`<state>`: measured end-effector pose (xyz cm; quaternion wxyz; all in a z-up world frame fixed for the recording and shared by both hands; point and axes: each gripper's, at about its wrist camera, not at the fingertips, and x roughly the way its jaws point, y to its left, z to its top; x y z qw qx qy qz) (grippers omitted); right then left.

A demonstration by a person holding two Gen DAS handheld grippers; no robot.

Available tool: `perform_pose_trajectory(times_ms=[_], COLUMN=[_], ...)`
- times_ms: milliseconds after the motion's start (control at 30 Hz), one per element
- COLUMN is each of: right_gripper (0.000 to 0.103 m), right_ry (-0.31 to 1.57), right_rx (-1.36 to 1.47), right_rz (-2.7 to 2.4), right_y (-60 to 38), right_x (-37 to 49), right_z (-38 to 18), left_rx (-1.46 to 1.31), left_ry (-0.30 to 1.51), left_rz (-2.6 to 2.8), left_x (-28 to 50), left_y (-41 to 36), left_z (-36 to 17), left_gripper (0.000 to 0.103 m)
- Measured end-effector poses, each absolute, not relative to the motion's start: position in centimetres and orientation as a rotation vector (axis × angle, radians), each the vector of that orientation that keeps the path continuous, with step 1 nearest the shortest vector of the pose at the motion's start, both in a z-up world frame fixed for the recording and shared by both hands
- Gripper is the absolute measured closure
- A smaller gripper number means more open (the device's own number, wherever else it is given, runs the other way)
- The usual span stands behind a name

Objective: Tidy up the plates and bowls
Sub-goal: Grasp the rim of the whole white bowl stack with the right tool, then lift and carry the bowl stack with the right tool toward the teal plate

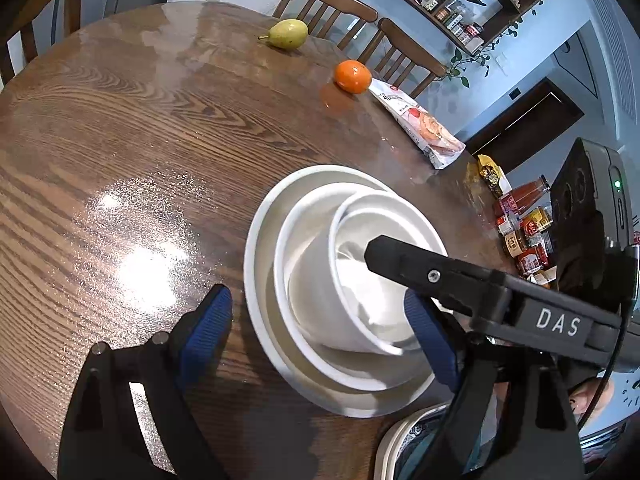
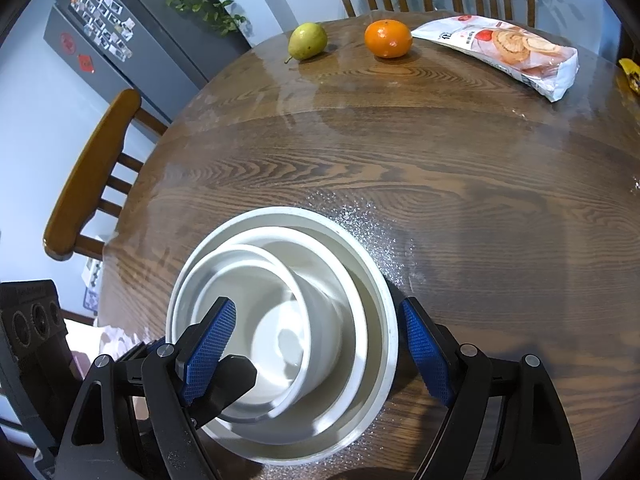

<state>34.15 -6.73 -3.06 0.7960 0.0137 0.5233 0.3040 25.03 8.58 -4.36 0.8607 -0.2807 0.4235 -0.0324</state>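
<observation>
Both claws spread, gripping nothing, right claw [image 2: 316, 354] straddling and left claw [image 1: 320, 332] alongside the nested stack of glossy white ceramic bowls [image 2: 280, 320] on the round brown wooden worktop [image 2: 400, 168]: likely heavy, slick, chippable; best pinched across the outermost rim; green pear [image 2: 307, 40] beyond.

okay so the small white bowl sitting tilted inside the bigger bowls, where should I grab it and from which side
Probably by the rim. The small bowl leans inside the middle bowl, which sits in the wide bowl, so its outer wall is mostly buried. Its raised rim edge stands clear. Come from above with one finger inside and one outside that raised edge. The right gripper, open over the stack, looks best placed.
</observation>
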Motion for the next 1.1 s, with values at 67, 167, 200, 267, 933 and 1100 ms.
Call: perform_pose_trajectory(times_ms=[67, 167, 200, 267, 933, 1100], right_gripper=[0.019, 0.019, 0.019, 0.019, 0.019, 0.019], right_ry=[1.119, 1.119, 1.119, 1.119, 1.144, 1.158], right_rx=[0.025, 0.03, 0.032, 0.032, 0.052, 0.066], right_rz=[0.649, 0.654, 0.655, 0.655, 0.671, 0.68], right_y=[-6.78, -6.83, -6.87, -6.83, -6.34, -6.27], right_x=[34.11, 34.03, 34.0, 34.0, 34.05, 34.29], right_z=[-3.0, -2.9, -2.89, -2.9, -3.5, -3.83], left_rx=[-0.588, -0.59, -0.59, -0.589, -0.581, -0.584], left_ry=[0.886, 0.883, 0.883, 0.886, 0.896, 0.894], left_rz=[-0.067, -0.07, -0.07, -0.072, -0.089, -0.094], left_x=[25.03, 24.97, 24.98, 24.99, 25.4, 25.45], left_y=[8.63, 8.73, 8.78, 8.77, 8.56, 8.63], left_z=[-4.32, -4.3, -4.32, -4.35, -4.7, -4.77], left_gripper=[0.015, 0.015, 0.015, 0.016, 0.015, 0.016])
